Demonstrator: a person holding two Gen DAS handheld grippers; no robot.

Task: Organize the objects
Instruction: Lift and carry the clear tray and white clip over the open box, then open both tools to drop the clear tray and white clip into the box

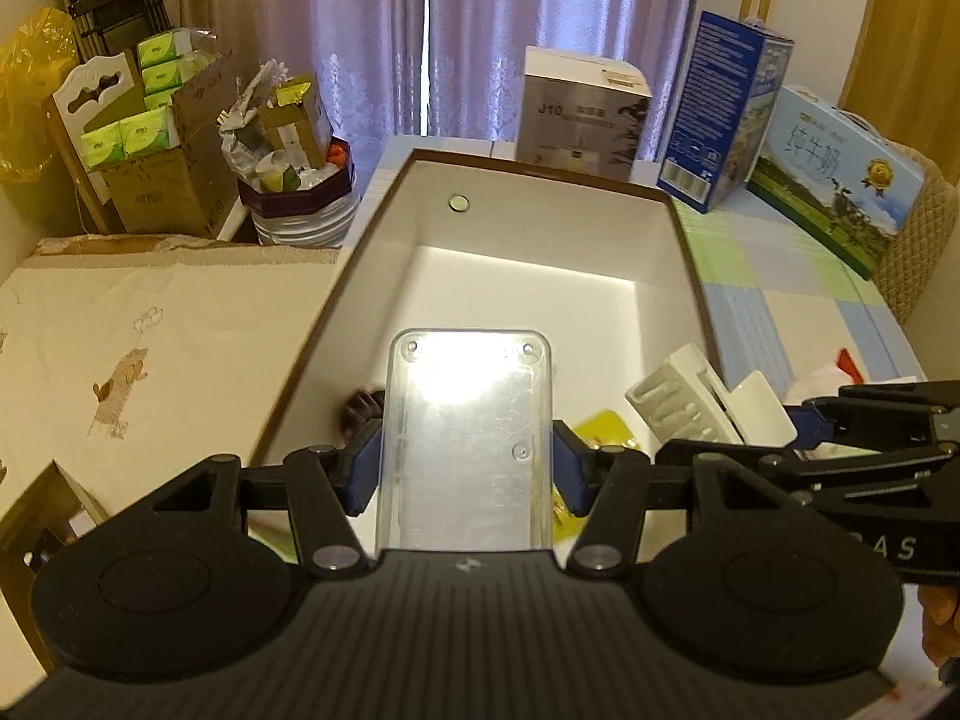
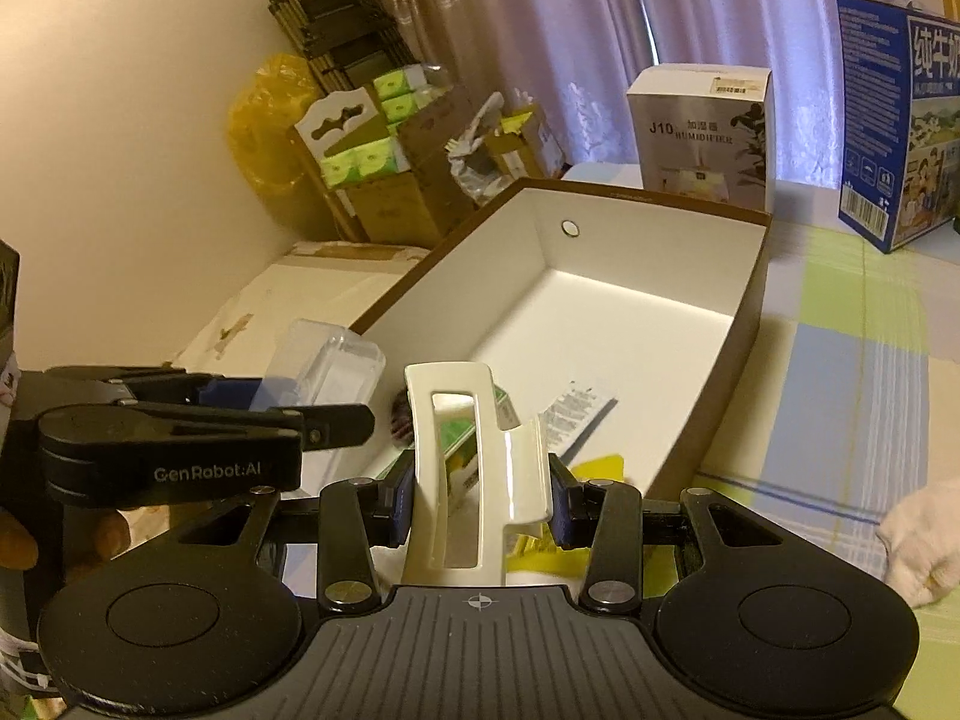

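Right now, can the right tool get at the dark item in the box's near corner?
Probably not: the right tool is shut on the white hair claw, and the left tool with its clear case sits beside the dark item.

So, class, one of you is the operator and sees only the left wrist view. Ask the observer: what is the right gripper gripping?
Observer: The right gripper is shut on a cream plastic hair claw clip, pinched between its blue pads.
Operator: Is there anything beyond it in the open white cardboard box with the brown rim?
Observer: A white printed paper slip lies on its floor.
Operator: What is the white J10 carton?
Observer: Its label reads HUMIDIFIER.
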